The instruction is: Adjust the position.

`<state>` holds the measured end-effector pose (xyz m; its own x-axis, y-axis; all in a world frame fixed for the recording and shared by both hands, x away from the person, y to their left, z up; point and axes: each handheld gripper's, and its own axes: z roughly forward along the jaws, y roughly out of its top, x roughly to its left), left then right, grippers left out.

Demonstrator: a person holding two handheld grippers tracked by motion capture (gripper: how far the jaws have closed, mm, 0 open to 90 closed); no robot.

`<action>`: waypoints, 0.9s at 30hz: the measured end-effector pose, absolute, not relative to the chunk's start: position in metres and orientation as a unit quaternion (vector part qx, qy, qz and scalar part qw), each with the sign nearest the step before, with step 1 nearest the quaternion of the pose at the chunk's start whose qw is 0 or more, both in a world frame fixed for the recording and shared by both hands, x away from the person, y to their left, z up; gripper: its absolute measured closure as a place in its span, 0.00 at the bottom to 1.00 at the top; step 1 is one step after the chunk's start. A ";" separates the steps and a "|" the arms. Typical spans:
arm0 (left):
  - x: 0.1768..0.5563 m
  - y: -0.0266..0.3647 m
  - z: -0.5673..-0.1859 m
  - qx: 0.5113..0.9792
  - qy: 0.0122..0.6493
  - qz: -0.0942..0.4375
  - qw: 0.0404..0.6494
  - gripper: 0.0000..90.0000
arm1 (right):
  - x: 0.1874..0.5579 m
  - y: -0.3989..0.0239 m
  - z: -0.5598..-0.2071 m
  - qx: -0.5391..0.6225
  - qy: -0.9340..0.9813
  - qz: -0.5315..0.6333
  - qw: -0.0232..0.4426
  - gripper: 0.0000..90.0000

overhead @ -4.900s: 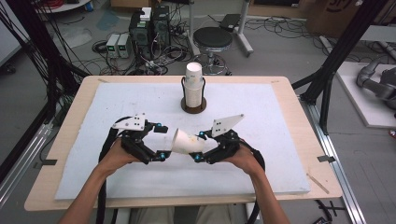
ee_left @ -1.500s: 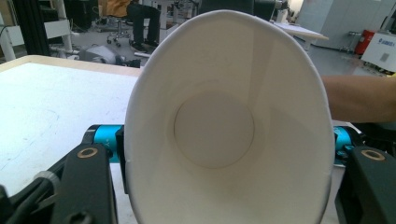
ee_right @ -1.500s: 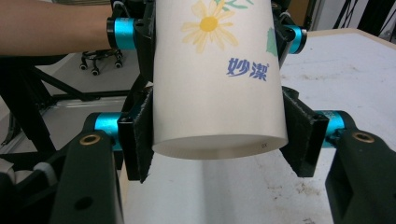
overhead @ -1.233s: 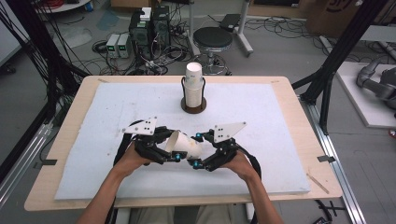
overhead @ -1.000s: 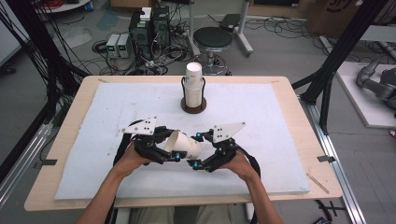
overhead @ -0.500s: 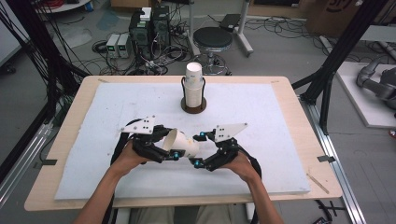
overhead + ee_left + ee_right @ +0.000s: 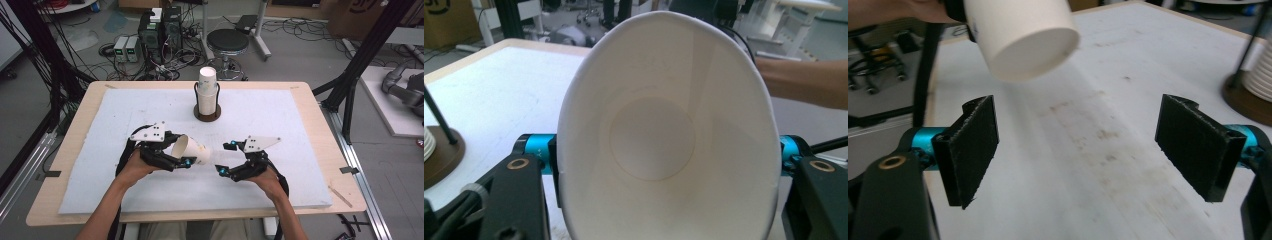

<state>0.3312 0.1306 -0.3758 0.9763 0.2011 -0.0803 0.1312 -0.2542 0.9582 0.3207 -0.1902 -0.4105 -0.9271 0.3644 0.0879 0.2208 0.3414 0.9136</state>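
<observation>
1. A white foam mat (image 7: 280, 130) is laid over a light wooden table (image 7: 70, 145); faint brown stains are seen on it in the right gripper view. The room floor past 12 o'clock is cluttered with a black round stool (image 7: 227, 42), grey equipment boxes (image 7: 125, 48) and cables.
2. A stack of white paper cups (image 7: 207, 92) is held upright in a dark round wire holder (image 7: 207, 114) at 12 o'clock on the mat.
3. One white paper cup (image 7: 191, 150) is clamped sideways near its rim by the left gripper (image 7: 182, 156), squeezed oval, base pointed toward 3 o'clock, lifted off the mat at about 8 o'clock from the stack.
4. The right gripper (image 7: 226, 157) is held just at 3 o'clock of the cup base, jaws wide apart, nothing between them, not touching.
5. Judged progress: one cup taken and separated; placing or handover is left.
</observation>
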 end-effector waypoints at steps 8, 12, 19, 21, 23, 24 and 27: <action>0.331 0.131 -0.373 0.795 0.111 0.039 0.595 0.39 | 0.316 -0.218 -0.421 0.236 0.804 0.536 0.103 0.20; 0.331 0.131 -0.373 0.799 0.124 0.046 0.587 0.39 | 0.314 -0.230 -0.424 0.254 0.798 0.533 0.118 0.20; 0.332 0.132 -0.372 0.811 0.141 0.059 0.565 0.39 | 0.313 -0.245 -0.432 0.285 0.790 0.522 0.151 0.20; 0.332 0.133 -0.372 0.816 0.146 0.065 0.556 0.39 | 0.313 -0.247 -0.434 0.292 0.788 0.518 0.160 0.20; 0.333 0.134 -0.373 0.818 0.150 0.065 0.551 0.39 | 0.312 -0.249 -0.436 0.300 0.783 0.520 0.165 0.20; 0.333 0.134 -0.373 0.819 0.153 0.067 0.549 0.39 | 0.313 -0.250 -0.437 0.302 0.782 0.520 0.166 0.20; 0.333 0.135 -0.373 0.822 0.156 0.070 0.543 0.39 | 0.314 -0.253 -0.439 0.310 0.778 0.519 0.171 0.20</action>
<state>0.3333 0.1352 -0.3728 0.9415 0.3326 -0.0539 0.1804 -0.3625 0.9144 0.3138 -0.2525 -0.4395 -0.7496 0.6596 0.0551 0.3035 0.2686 0.9142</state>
